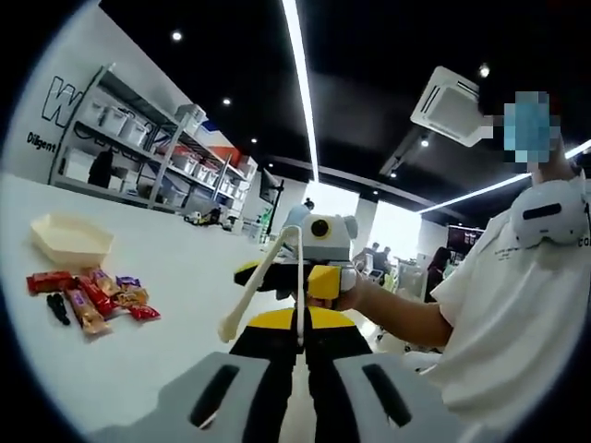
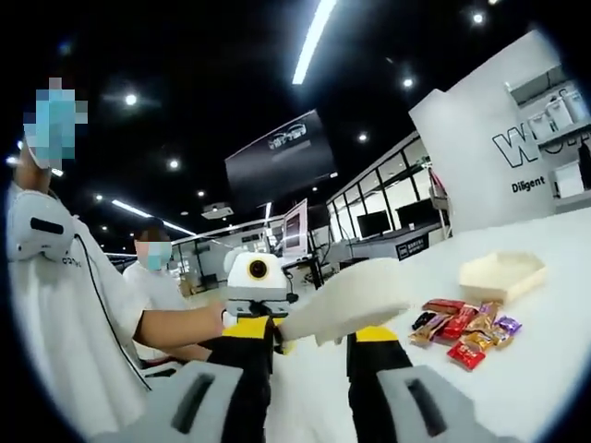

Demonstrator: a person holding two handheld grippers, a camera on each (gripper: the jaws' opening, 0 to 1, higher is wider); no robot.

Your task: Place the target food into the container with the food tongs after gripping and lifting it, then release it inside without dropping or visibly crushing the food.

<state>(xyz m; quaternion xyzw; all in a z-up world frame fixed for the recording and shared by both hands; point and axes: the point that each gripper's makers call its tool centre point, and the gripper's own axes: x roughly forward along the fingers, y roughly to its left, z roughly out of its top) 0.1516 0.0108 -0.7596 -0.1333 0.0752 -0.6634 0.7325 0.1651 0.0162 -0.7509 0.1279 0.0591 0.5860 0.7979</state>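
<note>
In my left gripper view my own left gripper [image 1: 300, 369] rises from the bottom with its jaws spread apart and nothing between them. Beyond it I see my right gripper [image 1: 309, 277], carried in a hand [image 1: 355, 293], with the cream food tongs [image 1: 263, 281] caught in its jaws; the tong arms splay out towards the white table [image 1: 175, 268]. In my right gripper view the right gripper [image 2: 309, 355] is closed on the tongs' broad end [image 2: 346, 300], which lies across the jaws close to the lens. My left gripper [image 2: 254, 305] shows past it, near the person in a white shirt [image 2: 55, 314]. The wrapped snacks [image 2: 466, 328] lie in a small heap on the table, just beside the pale hexagonal container [image 2: 503, 272] (a shallow tray, apart from the heap). Both sit well away from the tongs
</note>
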